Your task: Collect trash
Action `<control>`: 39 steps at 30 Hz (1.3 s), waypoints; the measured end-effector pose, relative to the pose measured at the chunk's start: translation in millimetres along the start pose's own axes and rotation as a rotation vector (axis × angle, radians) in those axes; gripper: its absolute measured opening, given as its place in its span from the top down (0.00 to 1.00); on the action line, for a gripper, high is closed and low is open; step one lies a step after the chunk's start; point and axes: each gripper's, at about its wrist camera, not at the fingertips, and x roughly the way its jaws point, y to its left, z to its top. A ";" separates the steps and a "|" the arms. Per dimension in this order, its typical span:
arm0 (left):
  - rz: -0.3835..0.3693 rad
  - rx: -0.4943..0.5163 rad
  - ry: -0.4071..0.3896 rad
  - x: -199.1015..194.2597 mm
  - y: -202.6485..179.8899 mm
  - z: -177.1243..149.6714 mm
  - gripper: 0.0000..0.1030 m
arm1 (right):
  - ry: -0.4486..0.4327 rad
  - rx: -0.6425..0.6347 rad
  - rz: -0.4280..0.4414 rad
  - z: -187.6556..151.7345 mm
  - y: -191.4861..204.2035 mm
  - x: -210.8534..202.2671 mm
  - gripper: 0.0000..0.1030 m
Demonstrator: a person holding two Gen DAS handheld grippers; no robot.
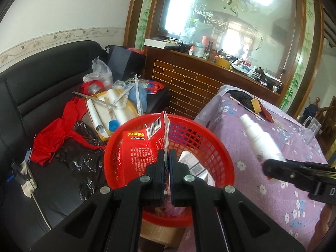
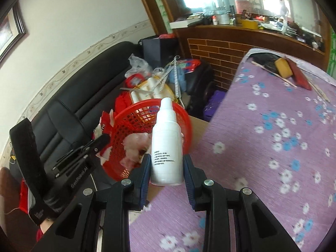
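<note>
1. Beside a purple floral-print tablecloth [image 2: 273, 138], over a round red plastic mesh basket [image 1: 210, 147], two handheld grippers each carry a piece of trash toward the same container.

2. The left gripper [image 1: 166, 157] has its jaws pressed nearly together on the edge of a flattened red cardboard medicine box [image 1: 142, 140], which hangs inside the basket's rim; the step in hand looks like the drop-off.

3. The right gripper [image 2: 167, 168] pinches a white plastic spray bottle [image 2: 167, 145] by its lower body, nozzle pointing away, held just short of the basket [image 2: 126, 117] at the table's edge.

4. The next move likely calls for parting the left jaws to let the box fall, then carrying the bottle [image 1: 260, 140] past the rim and releasing it.

5. The left wrist view alone shows white packaging [image 1: 195, 163] already lying in the basket, while the right wrist view alone shows crumpled pink tissue [image 2: 134, 147] there and the bottle's printed back label.
</note>
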 end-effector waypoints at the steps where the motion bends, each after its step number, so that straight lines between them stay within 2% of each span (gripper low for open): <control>1: -0.003 0.001 -0.002 0.8 -0.4 1.6 0.97 | 0.004 0.000 0.005 3.4 2.0 3.5 0.68; 4: -0.004 0.007 -0.009 4.9 -2.8 6.7 0.96 | 0.006 0.000 0.015 13.5 7.9 10.9 0.67; 5: -0.005 0.004 -0.006 7.2 -2.4 7.9 0.89 | 0.001 -0.003 0.012 19.6 11.0 15.1 0.67; 6: 0.001 -0.002 -0.004 9.3 -1.1 8.5 0.71 | 0.000 -0.005 0.011 23.4 12.6 18.3 0.67; 7: 0.010 -0.004 -0.008 9.5 -0.6 8.5 0.63 | 0.006 -0.004 0.017 28.4 13.3 23.5 0.62; 8: 0.035 -0.001 -0.026 8.0 0.6 7.2 0.41 | 0.006 0.003 0.024 32.0 12.1 26.2 0.57; 9: 0.050 0.003 -0.045 5.9 0.4 6.1 0.31 | 0.000 0.010 0.025 34.3 10.9 26.3 0.51; 14: 0.080 0.043 -0.062 -6.9 -6.5 -7.4 0.28 | -0.031 0.021 0.064 28.1 -0.1 7.1 0.51; 16: 0.097 0.053 -0.086 -16.9 -12.6 -14.2 0.17 | -0.055 0.035 0.071 17.6 -7.3 -7.3 0.48; 17: 0.112 0.057 -0.108 -24.5 -17.1 -19.1 0.11 | -0.069 0.032 0.054 12.0 -9.9 -15.1 0.42; 19: 0.138 0.065 -0.161 -40.7 -28.7 -28.9 0.09 | -0.103 0.025 -0.001 1.1 -12.6 -27.5 0.24; 21: 0.140 0.087 -0.190 -53.3 -42.4 -38.2 0.05 | -0.148 -0.003 -0.086 -16.9 -17.6 -44.5 0.18; 24: 0.132 0.136 -0.221 -68.0 -65.5 -53.6 0.03 | -0.191 -0.029 -0.218 -40.8 -26.8 -66.6 0.15; 25: 0.137 0.148 -0.223 -71.4 -72.5 -59.2 0.02 | -0.200 -0.034 -0.236 -45.3 -30.7 -71.9 0.11; 31: 0.165 0.189 -0.220 -83.9 -106.5 -82.5 0.01 | -0.267 -0.063 -0.453 -91.7 -56.0 -119.7 0.06; 33: 0.190 0.215 -0.218 -88.4 -116.7 -89.4 0.01 | -0.290 -0.067 -0.502 -108.1 -61.5 -134.5 0.06; 36: 0.190 0.245 -0.213 -94.8 -128.7 -98.6 0.01 | -0.318 -0.065 -0.570 -136.1 -67.7 -155.9 0.02; 39: 0.183 0.283 -0.217 -102.5 -141.9 -107.6 0.01 | -0.327 -0.049 -0.597 -161.8 -71.5 -175.0 0.02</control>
